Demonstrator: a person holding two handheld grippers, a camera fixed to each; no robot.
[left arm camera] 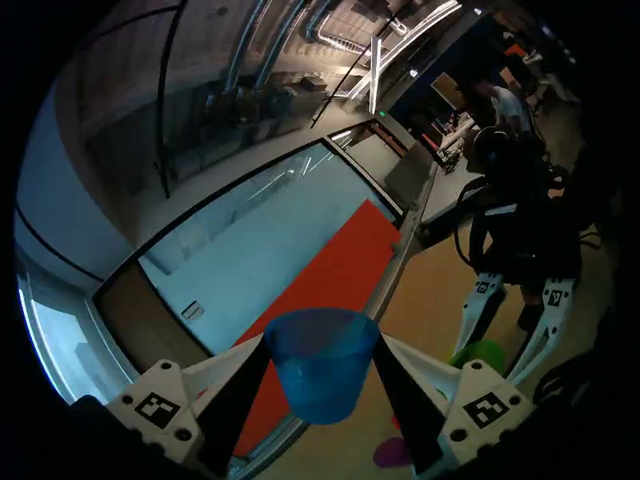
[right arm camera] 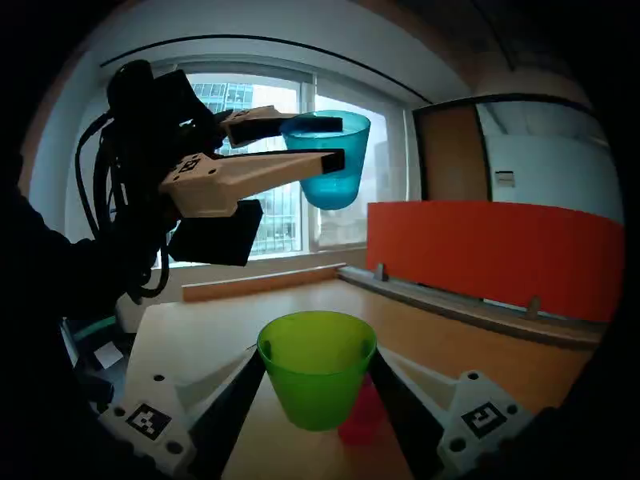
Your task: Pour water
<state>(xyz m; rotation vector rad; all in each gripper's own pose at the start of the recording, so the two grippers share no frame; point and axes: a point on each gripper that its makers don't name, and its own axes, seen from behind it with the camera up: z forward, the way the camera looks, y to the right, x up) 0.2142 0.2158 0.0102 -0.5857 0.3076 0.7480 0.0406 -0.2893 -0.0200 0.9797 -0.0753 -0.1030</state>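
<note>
Water is not yet leaving the translucent blue plastic cup [right arm camera: 326, 160], so the pour itself is looking like the part that is left. The pick-up of both vessels appears done. The left gripper [right arm camera: 332, 144] is pinching the blue cup, one finger on each side of the wall just under the rim, and is holding it high in front of the window. It is hanging above and beyond the translucent green plastic cup [right arm camera: 318, 376]. The right gripper [right arm camera: 318, 360] is clamping that green cup between its two fingers, low over the pale wooden table [right arm camera: 448, 336].

In the right gripper view the blue cup is standing close to upright. Its long axis is running near vertical, with the mouth facing up and the narrower base pointing down, perhaps leaning very slightly. The lower part of the blue cup is showing a deeper tint, which may be water, though I cannot tell for sure. The green cup is also sitting mouth up and is looking empty, as far as its inside is showing.

What is remaining, as I judge it, is bringing the blue rim over the green mouth, then tipping the cup so its axis is swinging toward level.
</note>
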